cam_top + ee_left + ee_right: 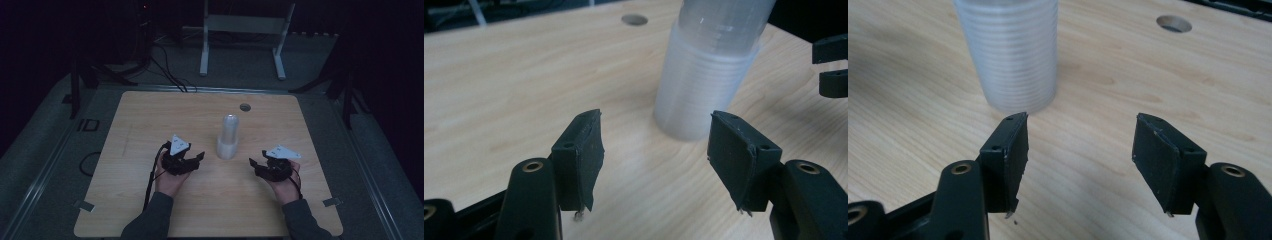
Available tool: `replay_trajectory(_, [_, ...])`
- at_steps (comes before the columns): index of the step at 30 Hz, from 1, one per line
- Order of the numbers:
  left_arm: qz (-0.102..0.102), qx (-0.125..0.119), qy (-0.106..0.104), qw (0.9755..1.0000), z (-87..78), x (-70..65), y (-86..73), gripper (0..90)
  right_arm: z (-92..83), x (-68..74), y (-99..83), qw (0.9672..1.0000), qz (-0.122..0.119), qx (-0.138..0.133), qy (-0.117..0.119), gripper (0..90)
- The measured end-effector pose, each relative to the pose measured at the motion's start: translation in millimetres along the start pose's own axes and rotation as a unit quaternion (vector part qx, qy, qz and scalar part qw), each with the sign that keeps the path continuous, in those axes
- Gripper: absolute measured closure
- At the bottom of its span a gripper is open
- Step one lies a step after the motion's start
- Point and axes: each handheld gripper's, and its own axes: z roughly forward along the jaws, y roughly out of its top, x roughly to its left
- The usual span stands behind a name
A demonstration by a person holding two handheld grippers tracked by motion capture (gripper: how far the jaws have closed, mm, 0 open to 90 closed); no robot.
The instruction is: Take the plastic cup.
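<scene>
High view puts the stack of clear plastic cups (228, 136) upside down near the middle of the frame, on the wooden table (150, 120), with the left gripper (196, 159) just to its lower left and the right gripper (255, 164) to its lower right, both apart from it. In the left gripper view the jaws stand parted with nothing between them, the stack (709, 75) rising at upper right just beyond the tips. In the right gripper view the jaws are likewise parted and empty, the stack (1010, 55) at upper left. This looks like the approach step, before any grasp. Next, one gripper probably needs to steady the lower cups while the other closes on the top one and lifts it straight off.
</scene>
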Motion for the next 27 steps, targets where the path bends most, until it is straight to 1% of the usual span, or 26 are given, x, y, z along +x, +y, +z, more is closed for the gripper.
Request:
replay_trajectory(2, [0.004,-0.005,-0.002,1.0000,3.6,-0.8,2.9,38.3,-1.3,0.0,4.6,1.0000,0.003,-0.003,0.004,39.0])
replay_trajectory(3, [0.003,-0.007,-0.006,0.9999,5.7,-1.3,4.2,38.3,-2.0,0.0,7.0,0.9999,0.004,-0.004,0.009,39.0])
replay_trajectory(4, [0.003,-0.008,-0.006,1.0000,7.8,-2.2,5.6,38.2,-2.3,0.3,9.3,0.9999,0.001,-0.005,0.010,39.0])
replay_trajectory(6, [0.006,-0.008,-0.009,0.9999,11.2,-4.3,8.4,38.0,-3.3,0.9,13.9,0.9999,-0.005,-0.006,0.008,38.9])
replay_trajectory(8, [0.010,-0.005,-0.007,0.9999,13.8,-7.4,11.0,37.4,-4.1,0.8,17.7,0.9999,-0.006,-0.009,0.008,38.9])
replay_trajectory(10, [0.011,-0.004,-0.011,0.9999,16.4,-9.8,13.5,37.2,-4.9,0.4,21.9,0.9999,-0.007,-0.010,0.009,39.0])
replay_trajectory(11, [0.013,-0.003,-0.009,0.9999,17.6,-11.0,14.7,37.2,-5.1,0.5,24.6,0.9998,-0.009,-0.012,0.009,39.0])
replay_trajectory(16, [0.009,-0.008,-0.014,0.9998,23.3,-13.6,20.3,36.7,-7.0,0.4,33.7,0.9997,-0.020,-0.014,0.009,38.9])
replay_trajectory(20, [0.016,-0.009,-0.014,0.9997,28.3,-18.4,24.2,35.0,-9.6,0.1,42.5,0.9995,-0.023,-0.021,0.009,38.9])
replay_trajectory(22, [0.017,-0.006,-0.014,0.9997,31.8,-20.7,25.8,34.0,-10.4,0.3,46.1,0.9993,-0.025,-0.025,0.009,38.9])
replay_trajectory(27, [0.020,-0.007,-0.022,0.9995,39.4,-24.8,28.1,33.2,-10.7,2.6,54.2,0.9990,-0.031,-0.030,0.012,38.6])
